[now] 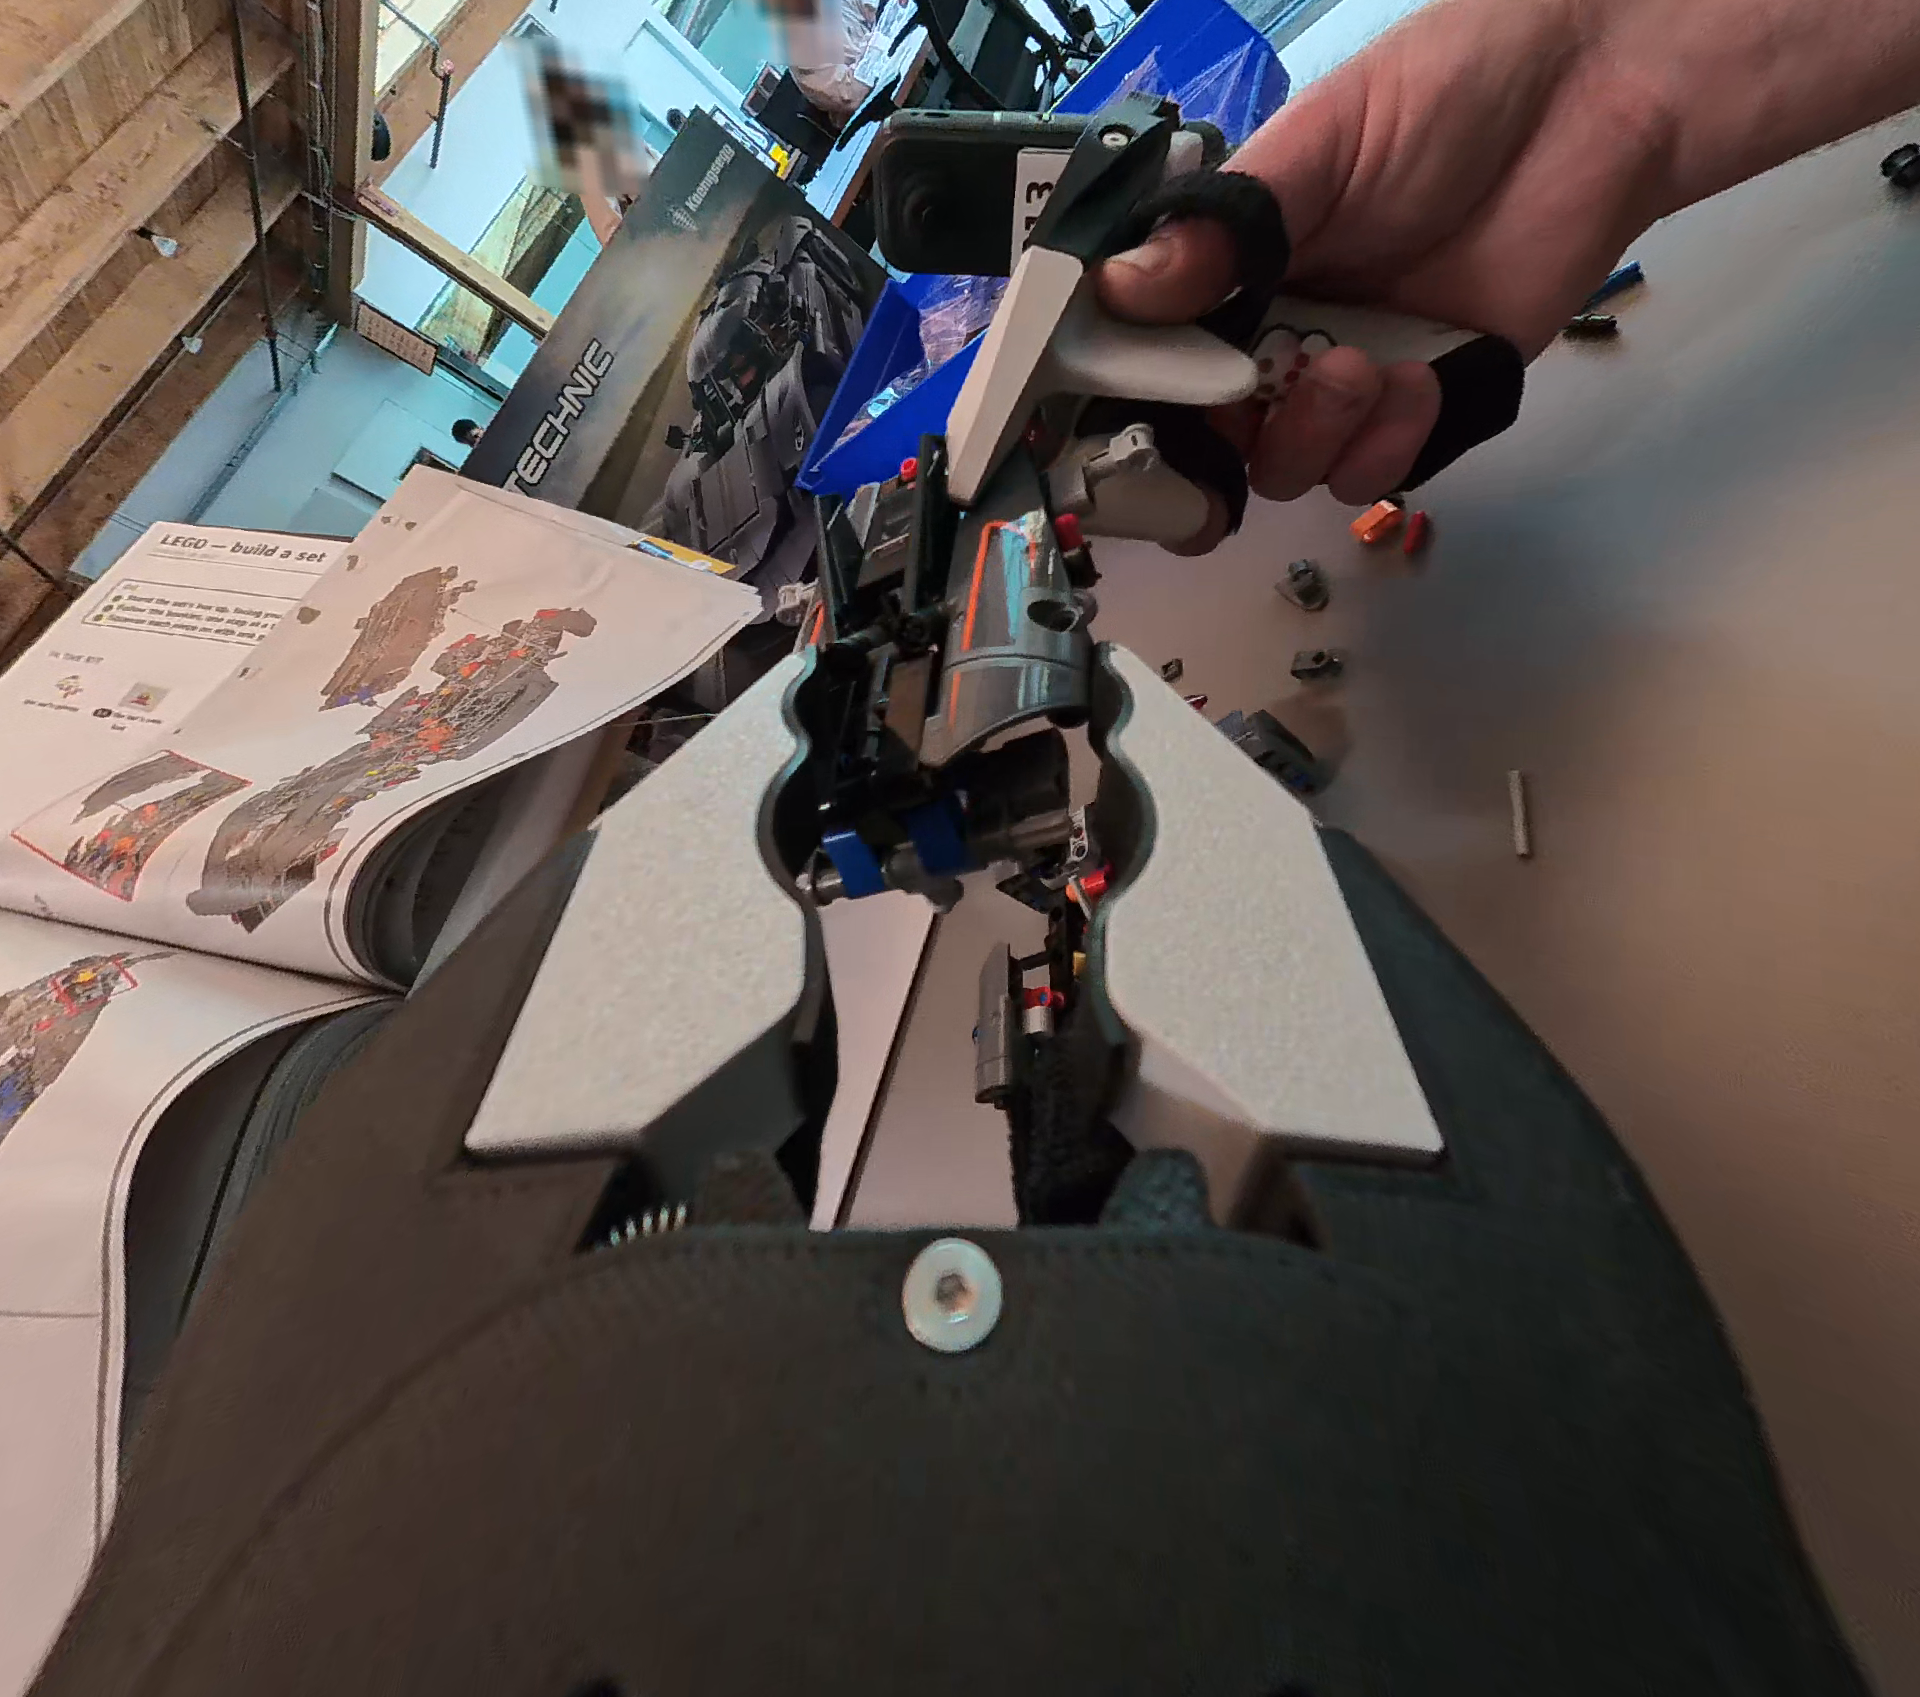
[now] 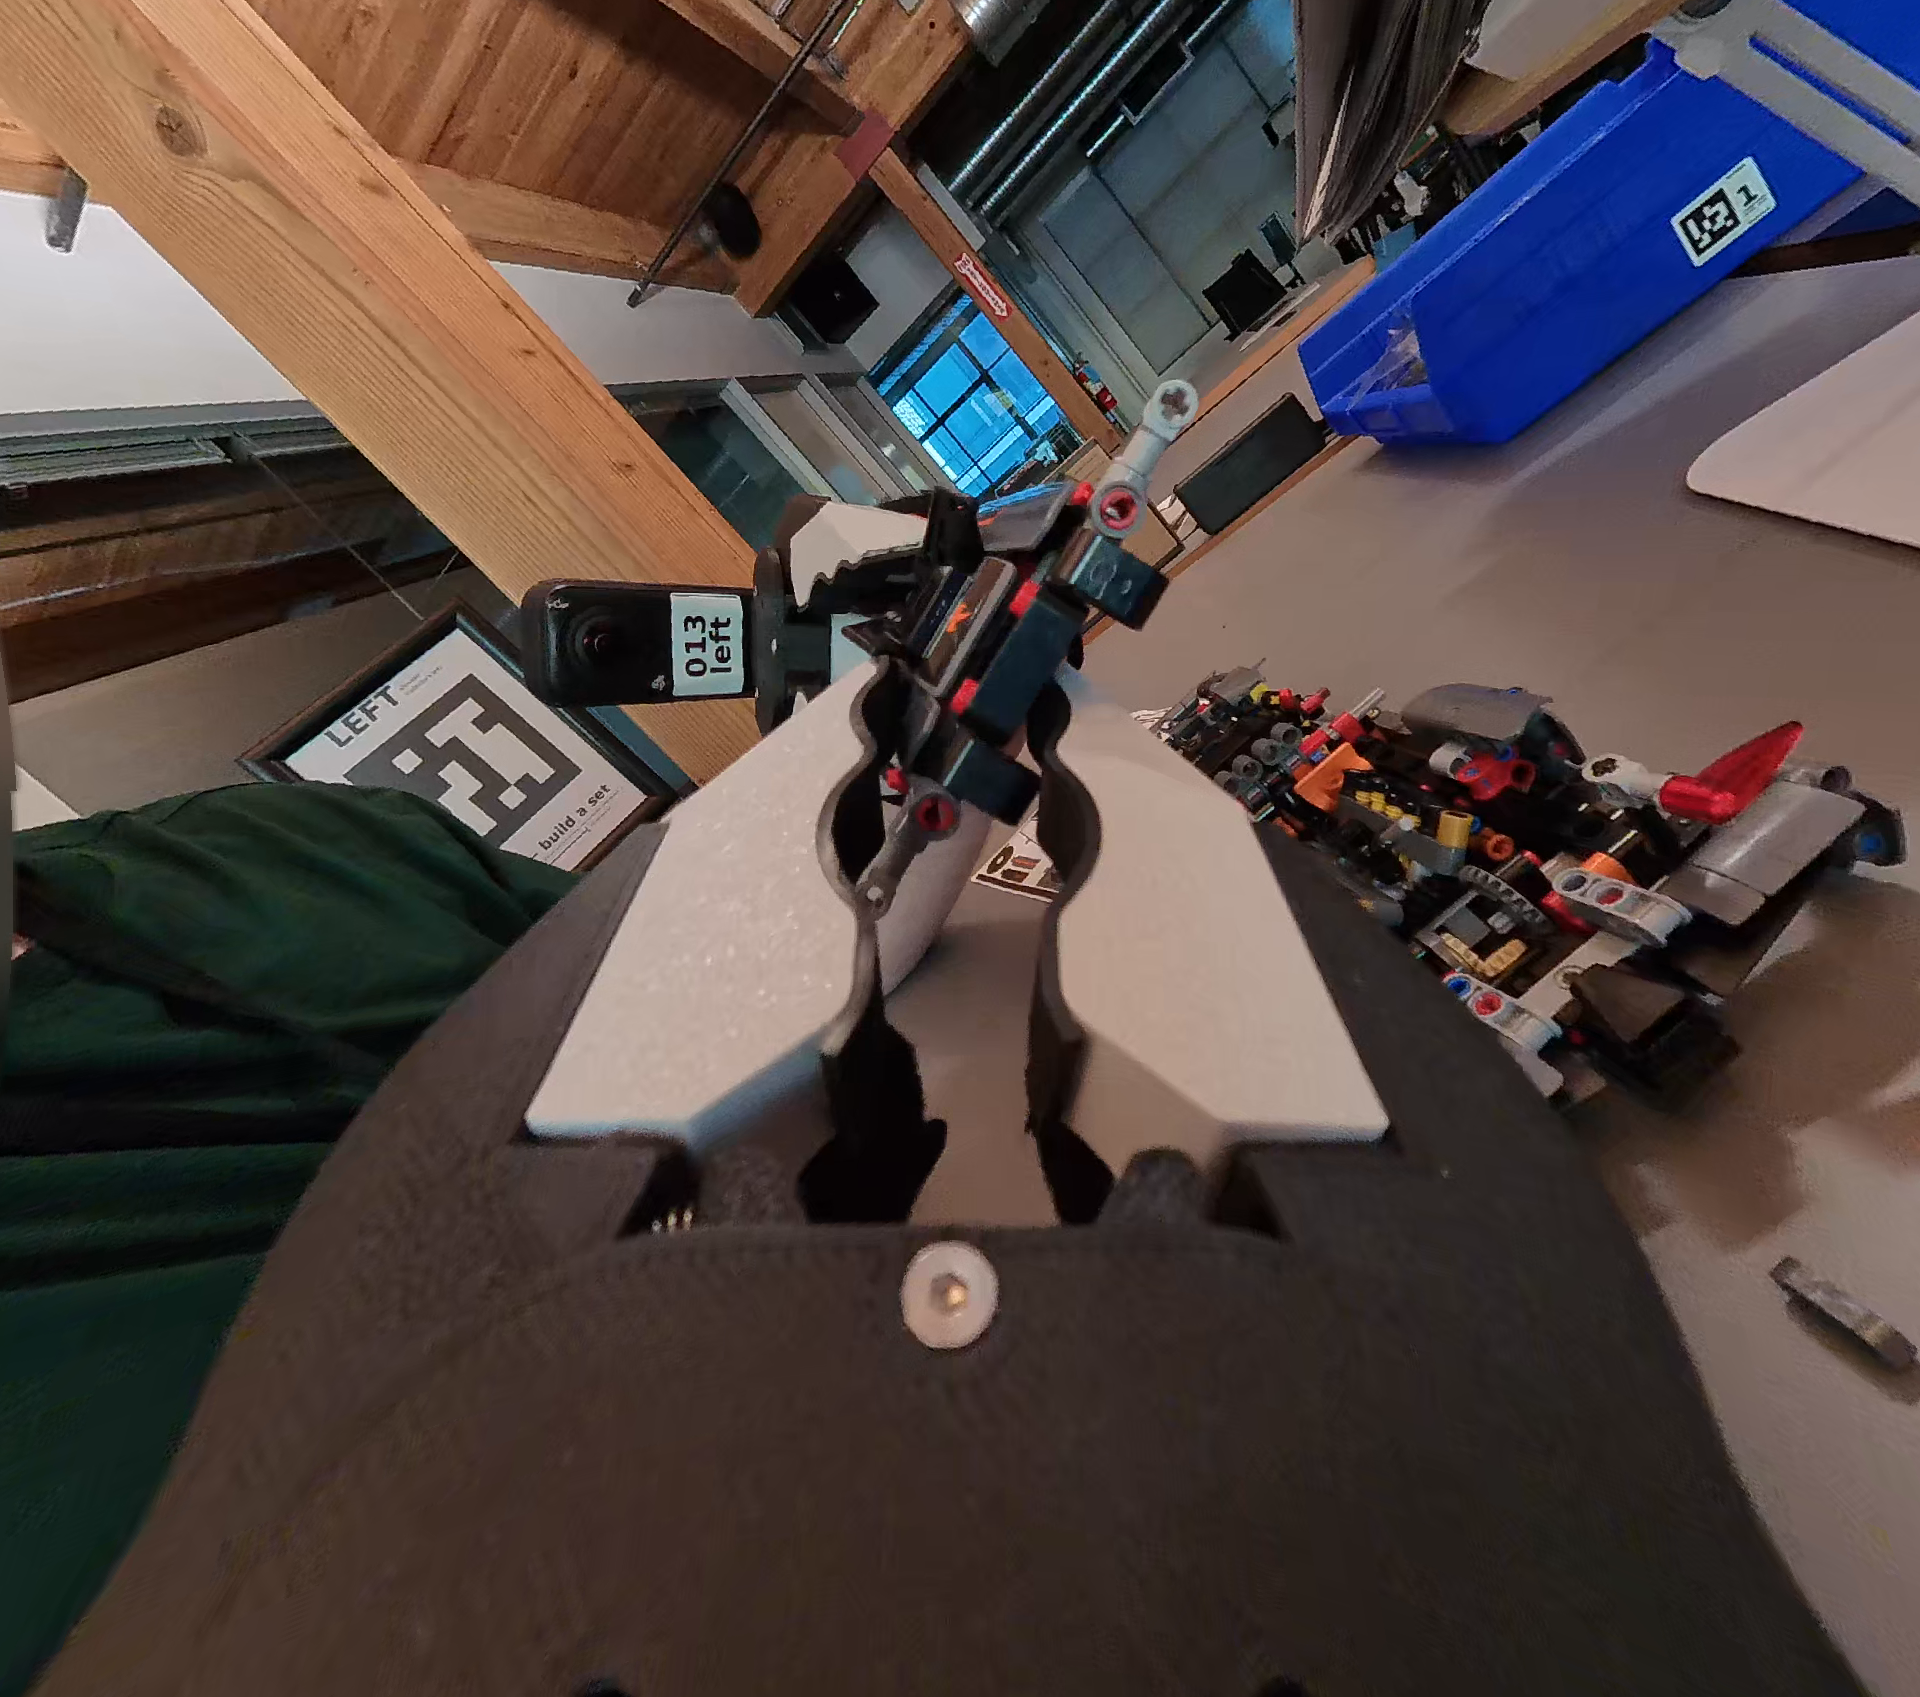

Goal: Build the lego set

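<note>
Left wrist view: left tool (image 1: 951, 712) clamps a dark grey Lego sub-assembly (image 1: 966, 712) at twelve o'clock; right tool (image 2: 951, 748) grips its other end above the bench (image 2: 1455, 608).

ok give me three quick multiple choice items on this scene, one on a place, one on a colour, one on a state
1. Where does the large lego car chassis lie?
A. on the grey table
B. in a bin
C. on the booklet

2. What colour are the storage bins?
A. red
B. blue
C. green

3. What is the left gripper doing?
A. open, holding nothing
B. lying on the table
C. shut on the small lego assembly

Answers: 1 A, it sits flat on the tabletop; 2 B, their walls are blue; 3 C, its fingers clamp the assembly from both sides.
</note>
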{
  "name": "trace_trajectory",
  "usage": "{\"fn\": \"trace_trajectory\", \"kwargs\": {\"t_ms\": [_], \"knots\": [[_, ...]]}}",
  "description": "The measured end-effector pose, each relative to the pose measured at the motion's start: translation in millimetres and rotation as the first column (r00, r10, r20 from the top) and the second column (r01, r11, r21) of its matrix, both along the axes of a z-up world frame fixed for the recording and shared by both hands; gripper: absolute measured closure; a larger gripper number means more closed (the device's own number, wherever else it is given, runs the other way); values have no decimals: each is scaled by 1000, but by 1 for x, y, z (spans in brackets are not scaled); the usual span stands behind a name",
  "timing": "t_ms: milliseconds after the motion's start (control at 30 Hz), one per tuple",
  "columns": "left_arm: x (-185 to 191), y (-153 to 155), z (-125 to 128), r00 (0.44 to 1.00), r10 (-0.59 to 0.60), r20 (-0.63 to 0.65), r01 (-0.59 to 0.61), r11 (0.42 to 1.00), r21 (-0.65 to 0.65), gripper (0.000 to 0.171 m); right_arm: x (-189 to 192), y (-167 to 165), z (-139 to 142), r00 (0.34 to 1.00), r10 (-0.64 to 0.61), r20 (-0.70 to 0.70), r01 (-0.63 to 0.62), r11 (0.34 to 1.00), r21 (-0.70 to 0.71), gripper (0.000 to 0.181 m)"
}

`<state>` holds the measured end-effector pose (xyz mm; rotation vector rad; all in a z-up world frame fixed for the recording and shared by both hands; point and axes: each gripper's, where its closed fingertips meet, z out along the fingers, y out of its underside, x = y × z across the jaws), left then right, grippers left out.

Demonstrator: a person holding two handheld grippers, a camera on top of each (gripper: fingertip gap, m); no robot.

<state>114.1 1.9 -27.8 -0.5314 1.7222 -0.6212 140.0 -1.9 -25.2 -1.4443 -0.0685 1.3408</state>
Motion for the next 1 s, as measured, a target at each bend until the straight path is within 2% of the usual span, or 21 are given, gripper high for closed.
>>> {"fn": "trace_trajectory", "kwargs": {"t_ms": [333,600,1000], "knots": [[2,3,-3,1000,5,-4,-5,1000,-18,123,3,2,0,1000,-27,6,27,1000,-6,161],[3,6,-2,1000,0,-25,-2,996,-87,112,8,4,-4,998,-63,24,63,998,-21,163],[1,12,-2,999,-3,-40,-2,991,-130,116,14,7,-8,996,-89,0,89,995,-38,163]]}}
